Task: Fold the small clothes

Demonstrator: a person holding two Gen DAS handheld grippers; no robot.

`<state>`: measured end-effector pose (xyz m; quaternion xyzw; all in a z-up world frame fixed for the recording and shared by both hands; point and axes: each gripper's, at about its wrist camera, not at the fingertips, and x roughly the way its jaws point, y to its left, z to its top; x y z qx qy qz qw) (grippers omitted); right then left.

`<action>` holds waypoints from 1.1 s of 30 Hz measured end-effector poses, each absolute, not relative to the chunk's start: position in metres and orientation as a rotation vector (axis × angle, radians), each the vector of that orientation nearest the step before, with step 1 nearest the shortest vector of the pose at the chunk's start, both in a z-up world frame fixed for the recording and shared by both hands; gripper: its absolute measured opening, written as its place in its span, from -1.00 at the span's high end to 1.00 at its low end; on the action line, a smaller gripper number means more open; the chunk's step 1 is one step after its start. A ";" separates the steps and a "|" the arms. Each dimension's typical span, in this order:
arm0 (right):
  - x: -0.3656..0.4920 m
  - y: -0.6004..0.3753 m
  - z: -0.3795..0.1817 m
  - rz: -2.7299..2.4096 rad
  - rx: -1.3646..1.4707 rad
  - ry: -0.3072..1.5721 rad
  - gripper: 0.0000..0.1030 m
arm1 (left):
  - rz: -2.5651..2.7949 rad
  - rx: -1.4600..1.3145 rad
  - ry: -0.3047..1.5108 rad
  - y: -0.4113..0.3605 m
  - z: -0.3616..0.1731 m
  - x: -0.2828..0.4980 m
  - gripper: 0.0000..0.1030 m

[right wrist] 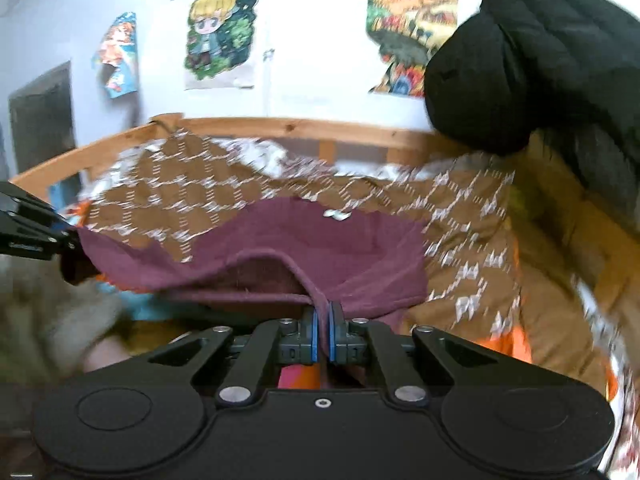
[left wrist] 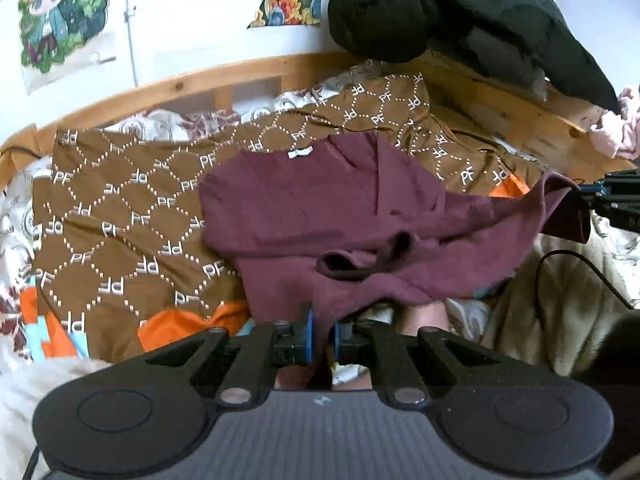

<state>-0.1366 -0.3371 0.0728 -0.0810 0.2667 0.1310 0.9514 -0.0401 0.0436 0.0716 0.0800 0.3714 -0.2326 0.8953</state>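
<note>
A small maroon top (left wrist: 312, 208) lies on a brown patterned blanket (left wrist: 120, 216) on the bed, its white neck label at the far edge. My left gripper (left wrist: 322, 328) is shut on the near hem of the maroon top. My right gripper (right wrist: 322, 334) is shut on another edge of the same top (right wrist: 280, 240) and holds it lifted. The right gripper also shows at the right edge of the left wrist view (left wrist: 612, 196), holding a raised corner. The left gripper shows at the left edge of the right wrist view (right wrist: 60, 236).
A wooden bed rail (left wrist: 240, 76) runs along the far side under a white wall with posters. A black padded garment (left wrist: 460, 12) hangs at the upper right. A beige fleece (left wrist: 540, 300) and a black cable (left wrist: 580, 272) lie on the right. Pink cloth (left wrist: 616, 132) sits far right.
</note>
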 end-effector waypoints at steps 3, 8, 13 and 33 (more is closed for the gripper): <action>-0.148 -0.332 0.084 0.276 -0.210 0.541 0.92 | -0.478 0.168 0.729 0.042 0.088 -0.029 0.82; -0.113 -0.321 0.094 0.226 -0.346 0.447 0.92 | -0.404 0.233 0.614 0.015 0.109 0.020 0.80; -0.028 -0.313 0.089 0.126 -0.453 0.341 0.91 | -0.325 0.290 0.554 -0.012 0.104 0.110 0.80; 0.229 -0.314 -0.051 -0.085 -0.449 0.397 0.17 | -0.227 -0.032 0.724 -0.006 -0.039 0.322 -0.55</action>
